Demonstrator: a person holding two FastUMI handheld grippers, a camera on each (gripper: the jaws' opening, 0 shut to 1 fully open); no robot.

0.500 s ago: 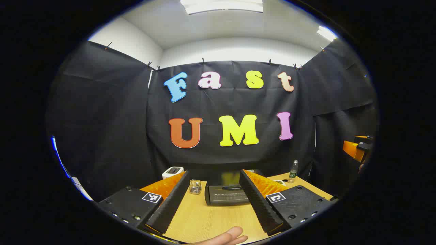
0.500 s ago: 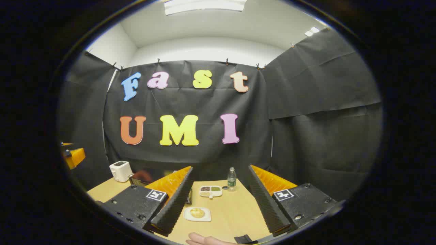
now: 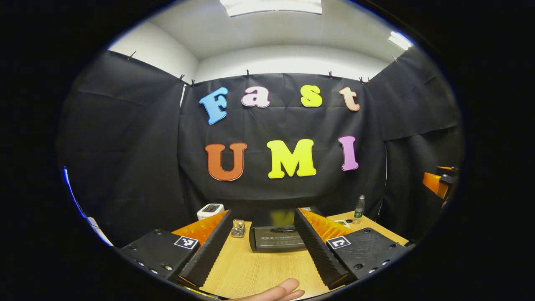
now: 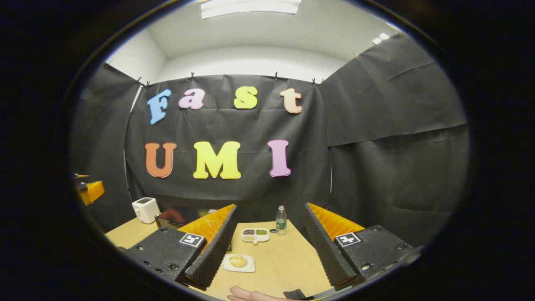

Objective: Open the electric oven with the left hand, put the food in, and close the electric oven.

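Left claw (image 3: 259, 255) spread wide, nothing in it, hanging above the desk (image 3: 255, 271) and aimed at the oven (image 3: 276, 240). Oven sits at the back of the desk, door shut, handle (image 3: 283, 229) across the top of the door. Right claw (image 4: 267, 251) also spread, empty; food (image 4: 238, 261) lies on a small plate (image 4: 238, 263) on the desk just ahead of it, well apart from both fingers. Step in hand, I'd say: reach for the door. Advice: come in level, centre the fingers on the handle, close fully, then pull along the hinge arc, not straight back. Keep clear of the glass jar (image 3: 238, 228) left of the oven.
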